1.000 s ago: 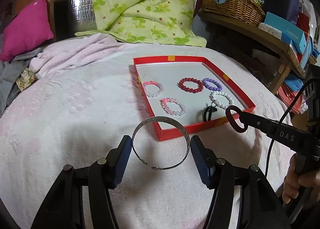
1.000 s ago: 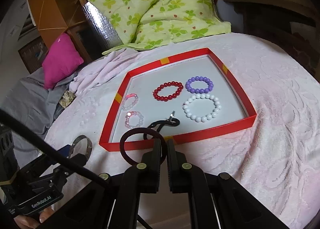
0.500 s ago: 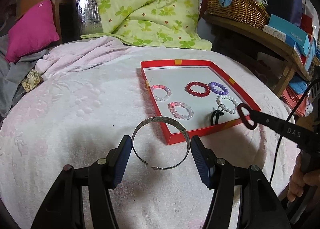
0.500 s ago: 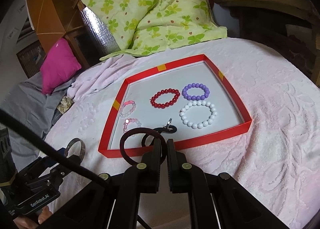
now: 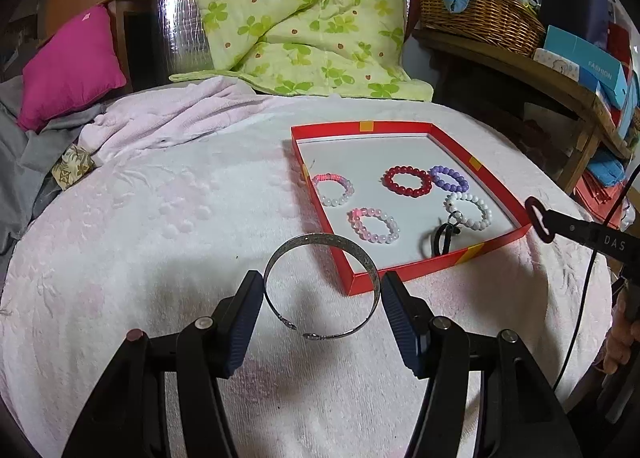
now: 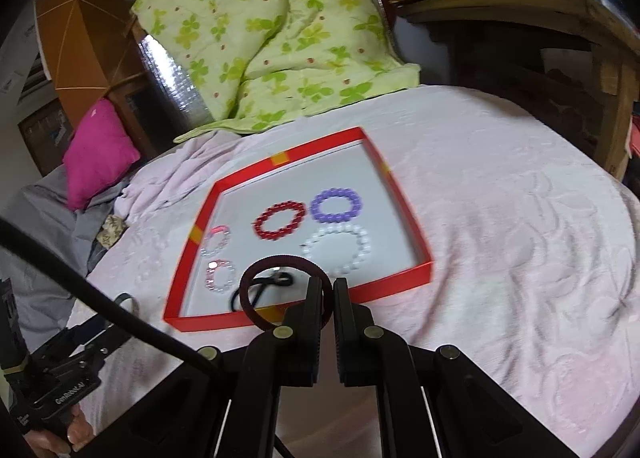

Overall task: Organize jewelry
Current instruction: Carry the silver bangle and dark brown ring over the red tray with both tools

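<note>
Your right gripper (image 6: 328, 290) pinches the dark ring (image 6: 286, 290), left gripper (image 5: 322, 306) clamps the bangle (image 5: 320, 284); next, lower both into the tray (image 5: 404, 278).

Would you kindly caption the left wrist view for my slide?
Left gripper holds a silver bangle beside the red tray of beaded bracelets.

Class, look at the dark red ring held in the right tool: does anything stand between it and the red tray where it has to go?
Only the tray's low near wall lies between. The dark red ring in the right tool already hangs at that wall; inside, the black cord lies closest.
</note>
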